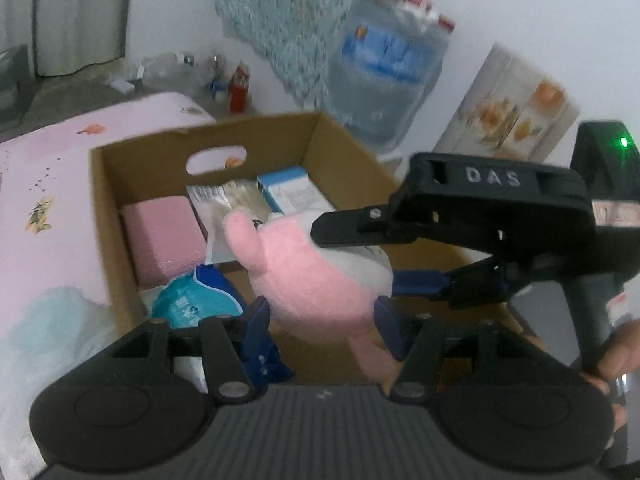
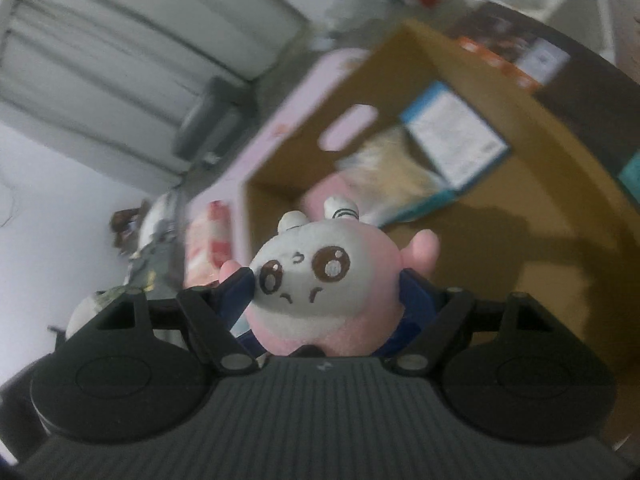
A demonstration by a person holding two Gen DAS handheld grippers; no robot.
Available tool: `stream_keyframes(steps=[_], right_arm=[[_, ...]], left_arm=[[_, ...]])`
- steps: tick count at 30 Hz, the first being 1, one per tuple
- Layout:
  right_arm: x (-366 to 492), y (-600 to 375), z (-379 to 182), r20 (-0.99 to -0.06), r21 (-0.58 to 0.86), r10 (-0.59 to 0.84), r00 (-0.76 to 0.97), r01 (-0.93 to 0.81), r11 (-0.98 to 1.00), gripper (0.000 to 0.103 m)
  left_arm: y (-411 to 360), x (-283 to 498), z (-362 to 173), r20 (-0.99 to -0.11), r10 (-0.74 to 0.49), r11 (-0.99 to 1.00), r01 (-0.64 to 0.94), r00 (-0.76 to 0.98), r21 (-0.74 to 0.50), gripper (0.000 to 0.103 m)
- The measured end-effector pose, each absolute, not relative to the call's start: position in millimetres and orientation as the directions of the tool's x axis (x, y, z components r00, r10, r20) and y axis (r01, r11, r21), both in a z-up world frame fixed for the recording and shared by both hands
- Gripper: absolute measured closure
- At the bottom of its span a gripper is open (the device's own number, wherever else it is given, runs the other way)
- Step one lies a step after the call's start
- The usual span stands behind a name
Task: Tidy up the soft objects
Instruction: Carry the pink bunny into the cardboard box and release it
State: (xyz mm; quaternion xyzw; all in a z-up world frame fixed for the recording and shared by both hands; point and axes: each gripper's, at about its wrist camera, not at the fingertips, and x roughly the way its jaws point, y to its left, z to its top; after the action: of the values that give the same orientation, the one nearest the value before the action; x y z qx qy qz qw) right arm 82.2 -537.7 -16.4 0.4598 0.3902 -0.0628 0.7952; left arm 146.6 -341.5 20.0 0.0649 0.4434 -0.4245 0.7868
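Plush toy (image 2: pixel 320 292), clamped by both my left tongs (image 1: pixel 324 316) and right tongs (image 2: pixel 324 300), hangs over the cardboard box (image 1: pixel 344 140) at twelve o'clock, ready for stowing.

Raised letters "DAS" are read on the black top of the right gripper (image 1: pixel 354 258), seen from the left wrist. Print on the blue-and-white carton (image 1: pixel 294 192) in the cardboard box (image 1: pixel 348 140) and on the hanging plastic bag (image 1: pixel 384 68) is too blurred to be read.
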Motion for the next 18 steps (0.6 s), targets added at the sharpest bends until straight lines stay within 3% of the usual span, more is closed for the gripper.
stream_keyframes(steps=[7, 18], right_arm=[[114, -561, -84, -0.764, 0.619, 0.253, 0.594, 0.562, 0.549, 0.024], [114, -569, -85, -0.763, 0.607, 0.216, 0.609, 0.560, 0.565, 0.026]], left_arm=[[-371, 165, -27, -0.859, -0.473, 0.666, 0.717, 0.195, -0.205, 0.046], [-328, 154, 18, -0.790, -0.544, 0.662, 0.723, 0.282, -0.198, 0.043]])
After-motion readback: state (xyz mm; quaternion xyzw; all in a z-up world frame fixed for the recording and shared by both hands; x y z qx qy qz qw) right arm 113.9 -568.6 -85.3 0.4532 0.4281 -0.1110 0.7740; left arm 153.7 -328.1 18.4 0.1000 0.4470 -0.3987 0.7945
